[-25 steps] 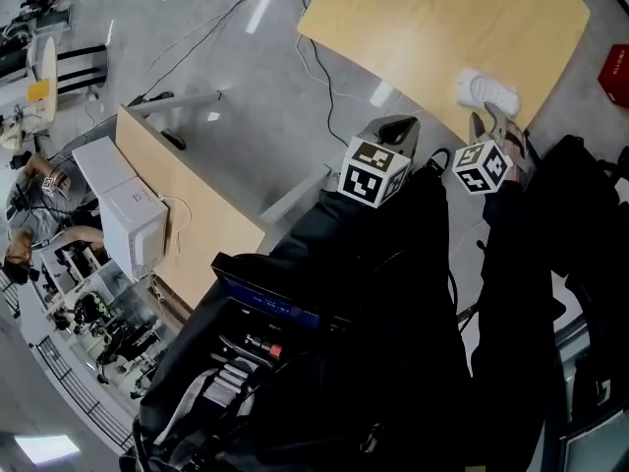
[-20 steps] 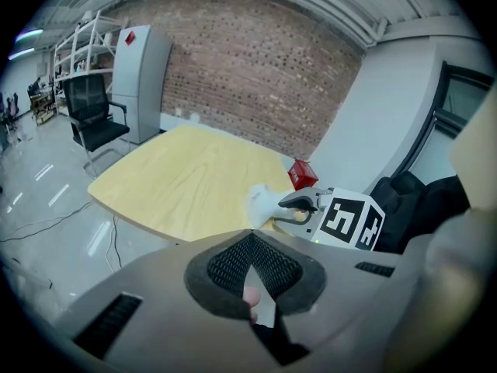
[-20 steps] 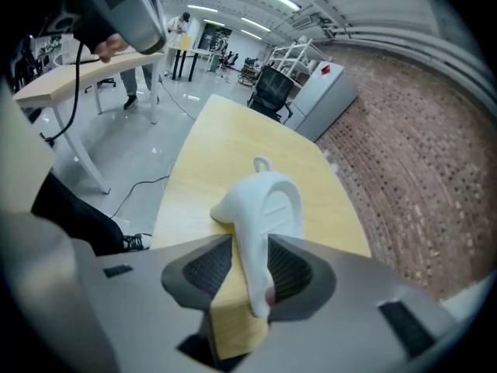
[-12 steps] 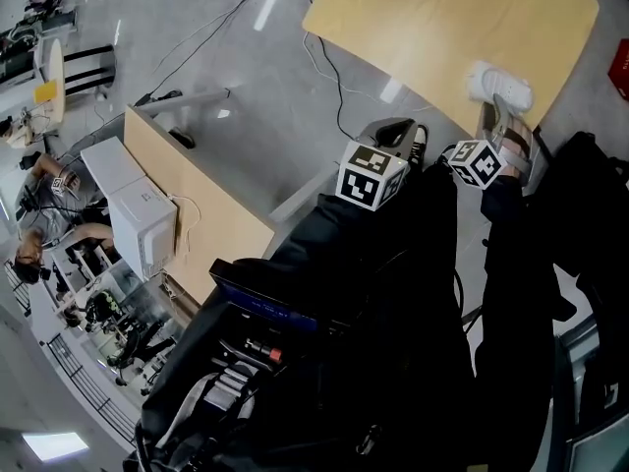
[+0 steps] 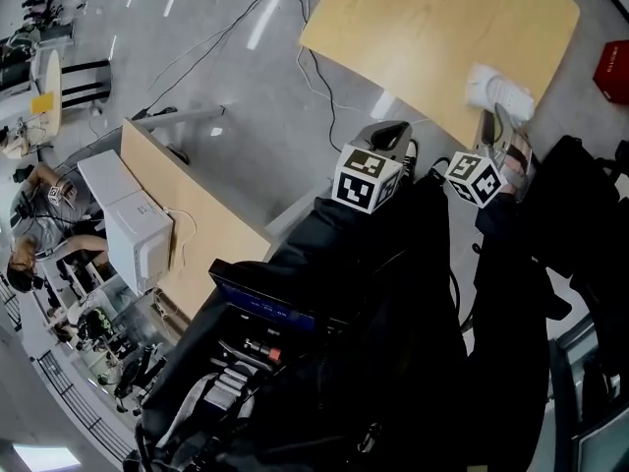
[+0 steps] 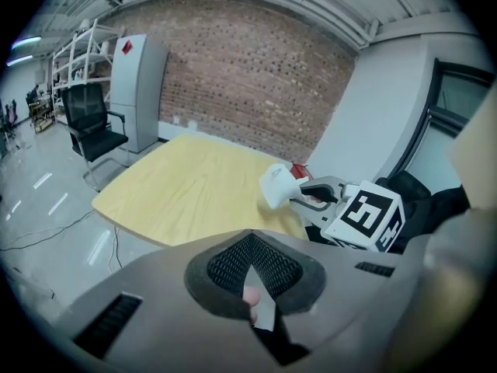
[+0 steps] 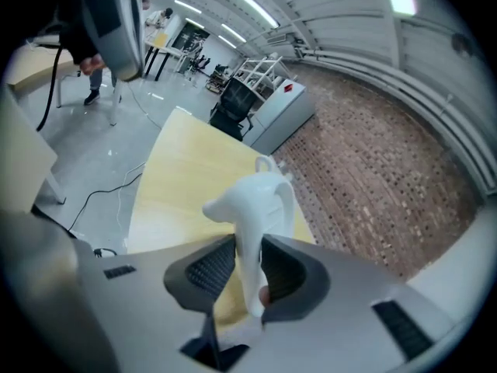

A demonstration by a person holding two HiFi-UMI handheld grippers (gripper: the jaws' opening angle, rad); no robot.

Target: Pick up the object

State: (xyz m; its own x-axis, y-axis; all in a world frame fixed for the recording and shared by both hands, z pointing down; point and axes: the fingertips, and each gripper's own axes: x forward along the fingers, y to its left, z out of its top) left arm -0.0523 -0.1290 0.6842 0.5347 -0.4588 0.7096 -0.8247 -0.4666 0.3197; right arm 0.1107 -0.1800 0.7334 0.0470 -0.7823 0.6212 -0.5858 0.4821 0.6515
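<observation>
The object is a white plastic piece [image 5: 496,88] with a curved neck and a small loop on top. It sits at the near edge of the light wooden table [image 5: 432,18]. My right gripper [image 5: 496,126] has just been closing, and its pads now pinch the object's thin lower part [image 7: 252,208]. The left gripper view shows the white object [image 6: 276,185] held out from the right gripper [image 6: 318,196], just over the table edge. My left gripper [image 5: 388,134] hangs to the left, off the table, with its tips together and nothing between them.
A second wooden desk [image 5: 192,214] with a white box [image 5: 138,226] stands at the left. Cables [image 5: 324,77] run over the grey floor. A red thing [image 5: 614,72] lies at the right edge. Beyond the table are a black chair [image 6: 89,123] and a grey cabinet [image 6: 136,92].
The right gripper has moved a little toward the table edge, and the white object now sits right at its fingertips. The left gripper has stayed where it was.
</observation>
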